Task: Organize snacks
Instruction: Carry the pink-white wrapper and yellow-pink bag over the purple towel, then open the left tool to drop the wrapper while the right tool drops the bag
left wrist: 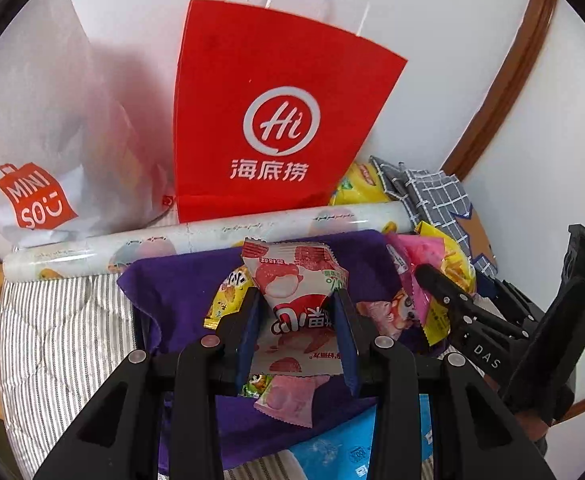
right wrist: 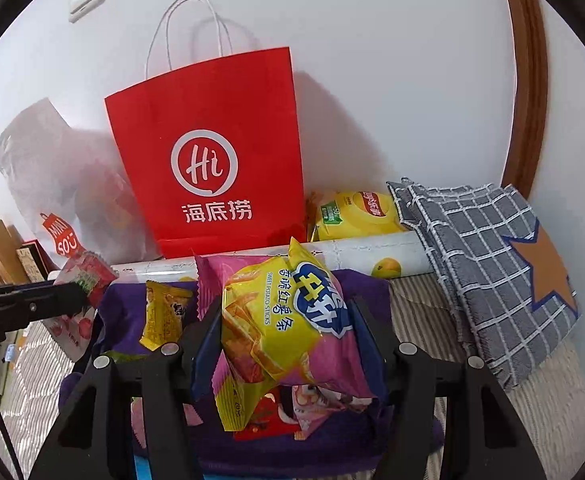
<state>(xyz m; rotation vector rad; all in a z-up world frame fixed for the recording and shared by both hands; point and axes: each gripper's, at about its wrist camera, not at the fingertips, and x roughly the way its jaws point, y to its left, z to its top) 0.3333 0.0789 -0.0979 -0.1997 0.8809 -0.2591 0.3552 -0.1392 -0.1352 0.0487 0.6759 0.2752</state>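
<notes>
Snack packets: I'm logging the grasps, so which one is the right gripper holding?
The yellow-and-pink sweet potato sticks bag, clamped in the right gripper; the left gripper holds the red-and-white packet.

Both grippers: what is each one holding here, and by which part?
The left gripper pinches a red-and-white snack packet across its middle. The right gripper clamps a yellow-and-pink sweet potato sticks bag by its sides, mid-body.
</notes>
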